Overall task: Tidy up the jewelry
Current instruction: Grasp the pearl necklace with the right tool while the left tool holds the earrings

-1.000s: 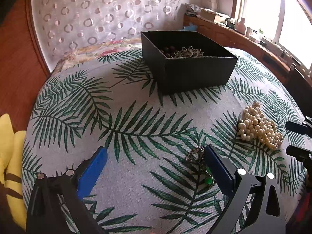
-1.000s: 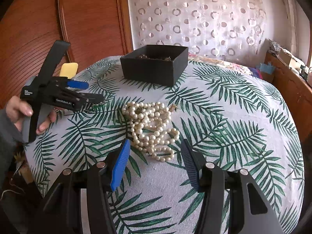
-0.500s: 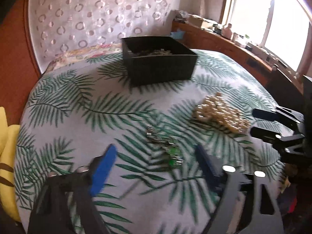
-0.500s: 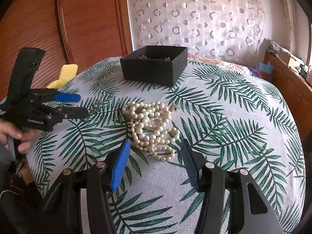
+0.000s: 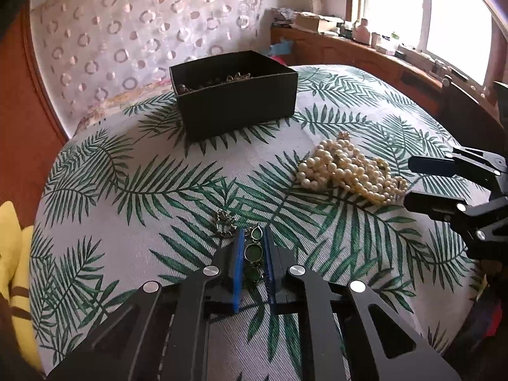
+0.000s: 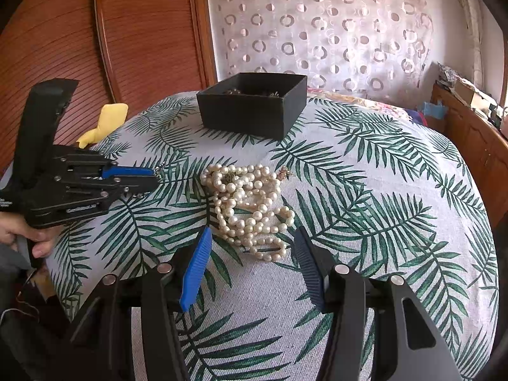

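On the palm-leaf tablecloth (image 5: 133,250), a green-stone bracelet (image 5: 253,251) lies between the blue pads of the left gripper (image 5: 253,238), whose jaws are closing narrowly around it. The pick-up step is judged to be in hand. A lift and a carry to the black box (image 5: 235,95) farther back would be called for next. The right gripper (image 6: 252,247) is held half open, empty, just short of the pearl necklace (image 6: 250,203).

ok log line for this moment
left gripper: closing on green-stone bracelet | right gripper: open before pearl necklace | black box: holds jewelry
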The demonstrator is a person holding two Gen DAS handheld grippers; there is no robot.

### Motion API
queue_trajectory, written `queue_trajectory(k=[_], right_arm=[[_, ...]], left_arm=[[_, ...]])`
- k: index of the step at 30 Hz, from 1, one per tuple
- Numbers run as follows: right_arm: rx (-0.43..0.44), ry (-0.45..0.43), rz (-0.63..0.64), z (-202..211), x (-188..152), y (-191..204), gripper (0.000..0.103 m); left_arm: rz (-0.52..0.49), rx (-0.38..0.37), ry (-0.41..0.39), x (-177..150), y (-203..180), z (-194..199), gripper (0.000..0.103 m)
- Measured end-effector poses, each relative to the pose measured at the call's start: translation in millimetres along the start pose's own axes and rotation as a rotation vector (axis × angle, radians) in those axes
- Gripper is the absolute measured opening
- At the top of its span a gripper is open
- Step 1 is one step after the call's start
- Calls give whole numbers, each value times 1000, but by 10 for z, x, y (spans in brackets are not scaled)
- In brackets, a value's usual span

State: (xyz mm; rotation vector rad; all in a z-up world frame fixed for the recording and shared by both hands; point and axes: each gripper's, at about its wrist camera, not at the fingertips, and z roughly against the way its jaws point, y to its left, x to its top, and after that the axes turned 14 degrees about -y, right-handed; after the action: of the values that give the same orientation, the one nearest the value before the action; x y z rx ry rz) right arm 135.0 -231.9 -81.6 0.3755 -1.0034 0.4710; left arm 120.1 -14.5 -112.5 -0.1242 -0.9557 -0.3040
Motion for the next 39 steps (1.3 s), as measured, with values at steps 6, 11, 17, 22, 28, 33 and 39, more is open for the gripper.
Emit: queue_trajectory(k=[6,11,17,22,28,33,39], right_arm=[[2,6,-1,-17,-6,-1,56],[-1,11,6,-26,-1,0,56],[0,28,38,-52,10,46,56],[17,52,93,-143,63,161,49],[-1,102,192,-281,87,311,46],[-25,121,213,-370,90,278,45],[-2,121,175,-370,160,187,7]], left_arm=[[78,-18,-82,17,78,309,10],[103,-24,-127,38,71,483,10],[120,-34,-162,37,57,597,10],[127,-38,-174,26,50,604,10],[137,-43,-174,-10,55,640,10],[144,-46,-177,-30,69,645,10],[144,-48,-184,-29,59,666,10]])
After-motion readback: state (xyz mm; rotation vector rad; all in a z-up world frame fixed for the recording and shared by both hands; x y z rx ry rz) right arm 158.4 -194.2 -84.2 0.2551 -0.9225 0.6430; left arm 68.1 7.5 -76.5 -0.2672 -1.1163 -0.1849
